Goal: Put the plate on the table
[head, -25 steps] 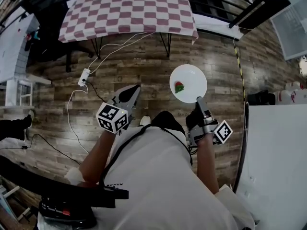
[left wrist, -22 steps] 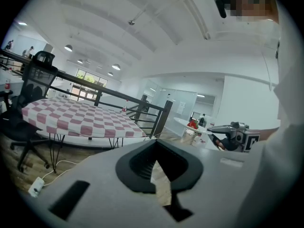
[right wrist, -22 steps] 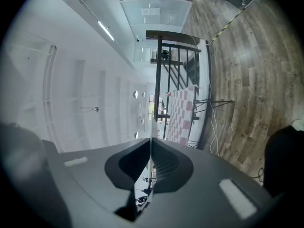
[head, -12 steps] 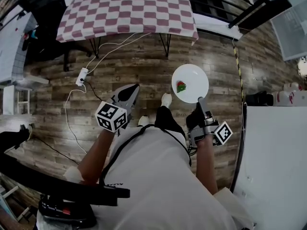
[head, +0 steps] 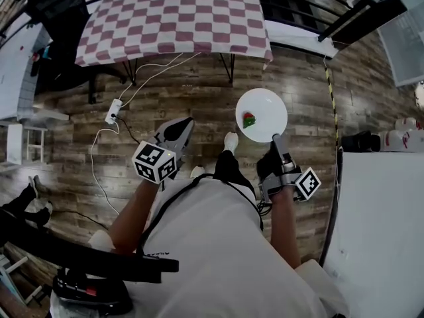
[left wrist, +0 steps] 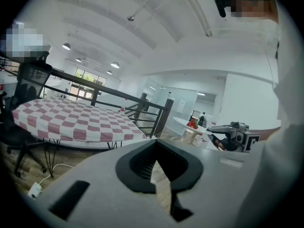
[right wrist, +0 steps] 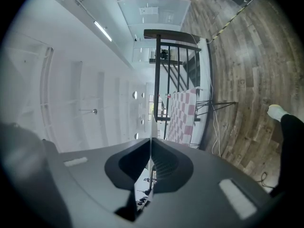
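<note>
In the head view, you are holding the plate point(head: 265, 108) out over the floor point(head: 199, 98), well short of the counter point(head: 175, 15). The right gripper point(head: 274, 138) is pinching its near rim. The plate is lying level, face up (being round, it has no long axis to speak of), likely so the red-and-green morsel point(head: 248, 119) is not sliding off. The left gripper point(head: 185, 125) is pointing ahead beside it, touching nothing.

In the left gripper view, its jaws are pressing together on nothing; this hand is probably just riding along.

In the right gripper view, the jaws are clamping the rim, which is showing edge-on as a thin line running straight away from them, toward the counter.
</note>
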Motion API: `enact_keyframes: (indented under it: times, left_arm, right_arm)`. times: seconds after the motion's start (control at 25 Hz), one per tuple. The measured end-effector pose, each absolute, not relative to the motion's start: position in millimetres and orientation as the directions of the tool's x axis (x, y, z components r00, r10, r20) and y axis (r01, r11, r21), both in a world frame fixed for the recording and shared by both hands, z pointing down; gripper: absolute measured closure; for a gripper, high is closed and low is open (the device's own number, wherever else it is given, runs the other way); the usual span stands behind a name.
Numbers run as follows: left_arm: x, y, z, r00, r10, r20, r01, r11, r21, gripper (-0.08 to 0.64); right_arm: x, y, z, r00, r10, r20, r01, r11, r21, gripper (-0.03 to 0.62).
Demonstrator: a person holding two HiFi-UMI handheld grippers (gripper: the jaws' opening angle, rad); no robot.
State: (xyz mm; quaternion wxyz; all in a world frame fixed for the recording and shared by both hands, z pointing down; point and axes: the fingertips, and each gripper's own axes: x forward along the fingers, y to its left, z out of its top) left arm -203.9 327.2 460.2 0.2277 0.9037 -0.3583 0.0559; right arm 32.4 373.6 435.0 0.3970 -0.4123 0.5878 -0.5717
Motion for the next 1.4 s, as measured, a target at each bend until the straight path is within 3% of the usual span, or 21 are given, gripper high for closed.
enact_keyframes:
  times: [1.4]
  left_arm:
    - [-6,81,449,0.634,-0.719,0.285,-0.767,-0.539,0.347,0.557]
  right_arm:
    - [211,91,446,-0.524,-0.852,0.0,0.001,-0.001,-1.0,0.575]
